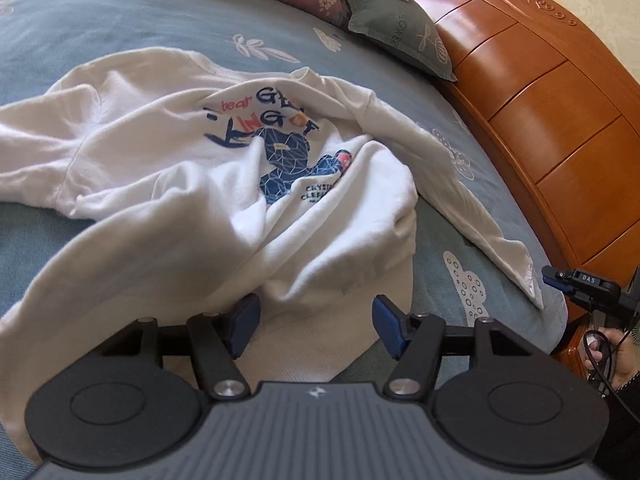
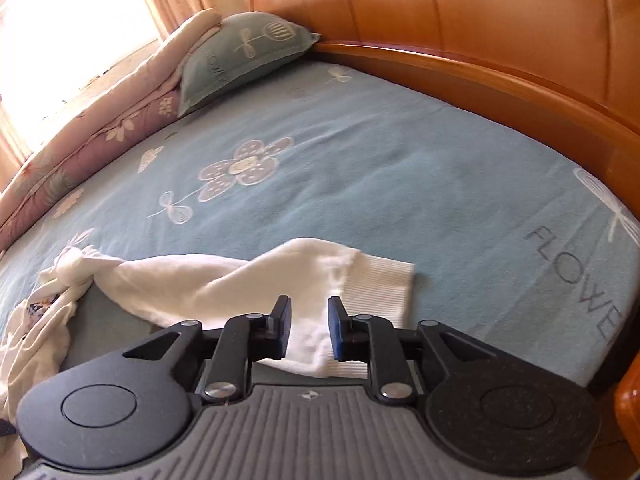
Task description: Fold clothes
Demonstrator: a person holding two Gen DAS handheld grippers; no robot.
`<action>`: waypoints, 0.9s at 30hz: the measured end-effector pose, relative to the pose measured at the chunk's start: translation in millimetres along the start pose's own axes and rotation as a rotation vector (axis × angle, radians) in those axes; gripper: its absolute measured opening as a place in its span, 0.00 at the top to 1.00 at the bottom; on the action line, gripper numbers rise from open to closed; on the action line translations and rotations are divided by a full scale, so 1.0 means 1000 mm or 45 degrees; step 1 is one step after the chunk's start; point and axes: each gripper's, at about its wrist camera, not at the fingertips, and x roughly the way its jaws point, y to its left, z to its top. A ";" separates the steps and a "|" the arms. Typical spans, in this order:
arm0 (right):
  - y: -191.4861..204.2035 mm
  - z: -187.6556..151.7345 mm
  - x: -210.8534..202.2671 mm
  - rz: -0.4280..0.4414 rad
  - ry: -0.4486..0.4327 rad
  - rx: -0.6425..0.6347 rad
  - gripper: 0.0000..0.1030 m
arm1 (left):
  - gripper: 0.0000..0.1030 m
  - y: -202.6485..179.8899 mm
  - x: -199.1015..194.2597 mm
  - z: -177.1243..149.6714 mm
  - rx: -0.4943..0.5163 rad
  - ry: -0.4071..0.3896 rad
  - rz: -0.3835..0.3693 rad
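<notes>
A white sweatshirt with a blue bear print lies crumpled on the blue bedspread, chest side up. My left gripper hovers over its bunched hem, jaws open, with nothing pinched between the blue pads. One sleeve stretches across the bed in the right wrist view, ending in a ribbed cuff. My right gripper stands open just above that sleeve near the cuff; the white cloth shows in the gap, and the pads do not press on it. The right gripper also appears at the left view's right edge.
A wooden headboard curves around the bed's far side. A green pillow and a folded purple quilt lie along the back edge. A person's hand holds the right gripper beside the wooden frame.
</notes>
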 end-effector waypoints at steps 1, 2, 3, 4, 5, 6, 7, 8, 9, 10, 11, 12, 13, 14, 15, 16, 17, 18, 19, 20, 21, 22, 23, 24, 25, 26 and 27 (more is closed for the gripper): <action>0.011 0.001 0.002 0.028 0.001 -0.029 0.70 | 0.39 -0.004 -0.004 0.002 0.029 -0.020 -0.005; 0.021 0.002 0.004 0.054 0.001 -0.049 0.64 | 0.36 -0.008 -0.007 0.005 0.059 -0.039 -0.001; 0.034 0.002 0.008 0.096 0.009 -0.082 0.58 | 0.35 -0.010 -0.009 0.007 0.081 -0.055 0.009; 0.048 0.003 0.012 0.138 0.016 -0.114 0.56 | 0.33 -0.013 -0.012 0.009 0.107 -0.075 0.030; 0.059 0.002 0.017 0.166 0.025 -0.141 0.53 | 0.33 -0.016 -0.014 0.013 0.139 -0.096 0.051; 0.075 0.000 0.024 0.194 0.044 -0.188 0.52 | 0.33 -0.016 -0.015 0.016 0.158 -0.108 0.056; 0.091 -0.002 0.032 0.221 0.063 -0.235 0.52 | 0.32 -0.017 -0.016 0.019 0.176 -0.120 0.060; 0.106 -0.005 0.039 0.249 0.082 -0.283 0.49 | 0.31 -0.016 -0.016 0.025 0.194 -0.131 0.051; 0.121 -0.009 0.048 0.270 0.105 -0.338 0.46 | 0.29 -0.015 -0.015 0.031 0.212 -0.142 0.041; 0.136 -0.013 0.057 0.288 0.125 -0.394 0.46 | 0.27 -0.014 -0.013 0.037 0.231 -0.150 0.034; 0.151 -0.018 0.068 0.294 0.147 -0.456 0.45 | 0.26 -0.011 -0.009 0.044 0.250 -0.154 0.038; 0.165 -0.024 0.079 0.296 0.175 -0.511 0.45 | 0.25 -0.008 -0.005 0.052 0.269 -0.157 0.042; 0.176 -0.029 0.090 0.304 0.204 -0.547 0.45 | 0.25 -0.005 -0.001 0.059 0.287 -0.161 0.047; 0.187 -0.034 0.099 0.305 0.235 -0.579 0.45 | 0.25 0.000 0.006 0.067 0.298 -0.162 0.051; 0.197 -0.039 0.108 0.306 0.266 -0.610 0.40 | 0.25 0.004 0.011 0.073 0.302 -0.158 0.055; 0.205 -0.043 0.112 0.290 0.263 -0.648 0.34 | 0.25 0.009 0.019 0.080 0.298 -0.151 0.054; 0.212 -0.046 0.113 0.290 0.279 -0.672 0.19 | 0.26 0.014 0.027 0.087 0.295 -0.144 0.052; 0.219 -0.049 0.115 0.290 0.296 -0.695 0.10 | 0.26 0.018 0.033 0.090 0.285 -0.132 0.054; 0.224 -0.052 0.116 0.273 0.318 -0.703 0.06 | 0.26 0.022 0.040 0.094 0.269 -0.118 0.055; 0.229 -0.054 0.118 0.252 0.350 -0.712 0.00 | 0.26 0.024 0.044 0.098 0.248 -0.106 0.060; 0.234 -0.055 0.119 0.222 0.375 -0.724 0.00 | 0.26 0.024 0.047 0.101 0.239 -0.094 0.059; 0.238 -0.056 0.120 0.190 0.393 -0.739 0.00 | 0.26 0.023 0.049 0.105 0.231 -0.083 0.057; 0.240 -0.056 0.121 0.169 0.413 -0.737 0.00 | 0.26 0.018 0.049 0.110 0.229 -0.061 0.067; 0.240 -0.053 0.123 0.162 0.426 -0.713 0.00 | 0.26 0.014 0.049 0.115 0.227 -0.039 0.078; 0.239 -0.051 0.124 0.157 0.438 -0.687 0.00 | 0.26 0.008 0.049 0.121 0.225 0.000 0.074; 0.239 -0.048 0.125 0.149 0.455 -0.666 0.00 | 0.26 0.003 0.048 0.128 0.223 0.041 0.069; 0.241 -0.047 0.127 0.133 0.481 -0.684 0.00 | 0.26 -0.004 0.044 0.134 0.223 0.067 0.063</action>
